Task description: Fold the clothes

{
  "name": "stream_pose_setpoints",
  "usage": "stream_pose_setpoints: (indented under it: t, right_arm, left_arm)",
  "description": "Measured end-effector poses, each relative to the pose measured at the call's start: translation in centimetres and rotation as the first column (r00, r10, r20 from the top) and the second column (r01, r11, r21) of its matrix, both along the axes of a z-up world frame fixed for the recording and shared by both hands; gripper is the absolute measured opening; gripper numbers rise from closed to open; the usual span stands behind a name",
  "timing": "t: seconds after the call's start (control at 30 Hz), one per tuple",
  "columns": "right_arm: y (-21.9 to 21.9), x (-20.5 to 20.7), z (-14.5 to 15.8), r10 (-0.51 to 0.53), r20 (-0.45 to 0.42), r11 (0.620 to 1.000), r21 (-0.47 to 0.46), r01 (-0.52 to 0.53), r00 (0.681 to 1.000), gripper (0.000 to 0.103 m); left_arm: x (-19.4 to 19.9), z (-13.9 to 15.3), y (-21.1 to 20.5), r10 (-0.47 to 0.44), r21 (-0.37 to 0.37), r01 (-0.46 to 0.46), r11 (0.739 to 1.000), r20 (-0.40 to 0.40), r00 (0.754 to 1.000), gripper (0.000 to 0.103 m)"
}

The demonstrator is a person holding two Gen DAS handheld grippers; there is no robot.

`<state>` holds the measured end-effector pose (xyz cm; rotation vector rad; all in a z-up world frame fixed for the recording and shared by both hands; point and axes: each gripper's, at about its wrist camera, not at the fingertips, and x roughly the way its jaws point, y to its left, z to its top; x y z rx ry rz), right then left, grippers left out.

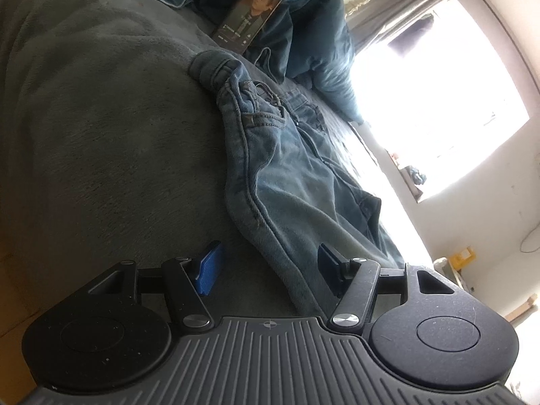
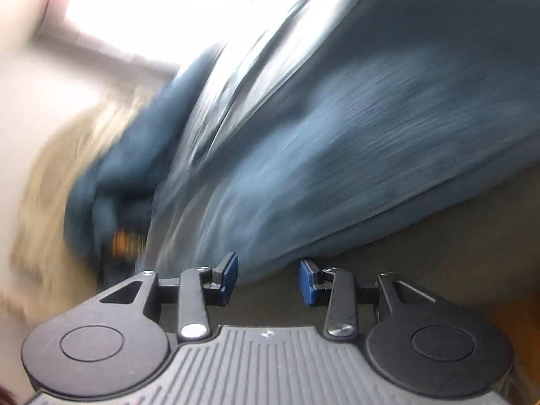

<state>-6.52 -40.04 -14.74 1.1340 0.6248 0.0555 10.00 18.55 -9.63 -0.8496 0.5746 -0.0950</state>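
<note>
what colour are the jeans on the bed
Faded blue denim jeans, clearest in the left wrist view.

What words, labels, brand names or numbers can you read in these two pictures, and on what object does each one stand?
None can be read.
Dark rectangular screen with a picture, propped against the teal bedding: small pale lines of text, too small and tilted to read.
Faded blue denim jeans on the grey fleece blanket: no readable label.
Right wrist view: motion-blurred, no text visible.

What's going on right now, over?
Left gripper open, empty, over jeans edge. Right gripper open, view blurred. Phone beyond jeans, not blocking.
</note>
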Motion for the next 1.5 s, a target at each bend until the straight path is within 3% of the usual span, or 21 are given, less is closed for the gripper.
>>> stream_pose_setpoints:
  t: [0.1,0.23,0.37,0.43,0.53,0.67,0.83,1.03,1.1,1.2,1.27,1.4,1.5]
  right_arm:
    - [-3.3,-2.8,-1.0,-0.171,0.006,0.980,0.105,0.169,0.985,0.040]
    - [-6.0,-5.6,-2.1,-0.341,-0.001,0.921,0.199,0.335,0.940,0.040]
    - [-6.7,-7.2,-2.5,-0.430,-0.001,0.883,0.206,0.421,0.903,0.038]
    - [-7.0,-7.8,-3.1,-0.462,0.001,0.859,0.252,0.447,0.887,0.038]
    - [-7.1,-8.2,-3.1,-0.467,0.053,0.855,0.280,0.436,0.883,0.022]
    - [-7.2,-8.0,-1.8,-0.422,0.119,0.896,0.208,0.393,0.899,0.022]
    - [-7.5,-7.7,-2.9,-0.416,0.055,0.895,0.203,0.398,0.908,0.022]
    - [-7.5,-7.1,-1.5,-0.392,0.083,0.916,0.123,0.381,0.916,0.022]
    - [-7.4,-6.9,-1.0,-0.383,0.094,0.923,0.087,0.376,0.919,0.022]
    - [-7.0,-6.7,-0.1,-0.371,0.103,0.929,0.024,0.371,0.923,0.013]
    - [-7.3,-6.6,1.1,-0.358,0.128,0.932,-0.014,0.362,0.925,0.007]
    - [-6.7,-7.3,5.8,-0.306,0.212,0.929,-0.145,0.339,0.928,0.005]
    - [-5.8,-6.5,9.6,-0.251,0.272,0.911,-0.259,0.321,0.929,0.005]
  left_arm:
    - [0.2,-0.1,0.2,0.005,-0.013,-0.005,1.000,0.004,1.000,0.062]
    - [0.2,-0.1,0.5,0.021,-0.032,-0.021,0.999,0.006,1.000,0.062]
    - [0.3,0.0,0.7,0.038,-0.025,-0.038,0.999,0.006,0.999,0.062]
    - [0.2,0.0,0.8,0.046,-0.024,-0.046,0.999,0.007,0.999,0.062]
    - [0.1,0.0,0.8,0.059,-0.022,-0.059,0.998,0.009,0.998,0.062]
    - [0.2,-0.1,0.9,0.056,-0.011,-0.056,0.998,0.010,0.998,0.062]
    - [0.4,-0.3,1.0,0.075,-0.012,-0.075,0.997,0.015,0.997,0.062]
    - [1.8,0.3,1.6,0.127,0.011,-0.128,0.992,0.042,0.991,0.061]
    - [2.7,0.3,2.0,0.150,0.006,-0.151,0.989,0.027,0.988,0.055]
    - [3.6,0.7,2.5,0.184,-0.008,-0.184,0.983,0.013,0.983,0.042]
    - [3.9,1.0,2.4,0.186,0.004,-0.186,0.983,0.008,0.983,0.023]
    - [4.4,2.3,1.9,0.188,0.056,-0.189,0.980,0.022,0.982,0.015]
    - [4.8,3.4,1.8,0.199,0.033,-0.201,0.979,0.050,0.979,0.014]
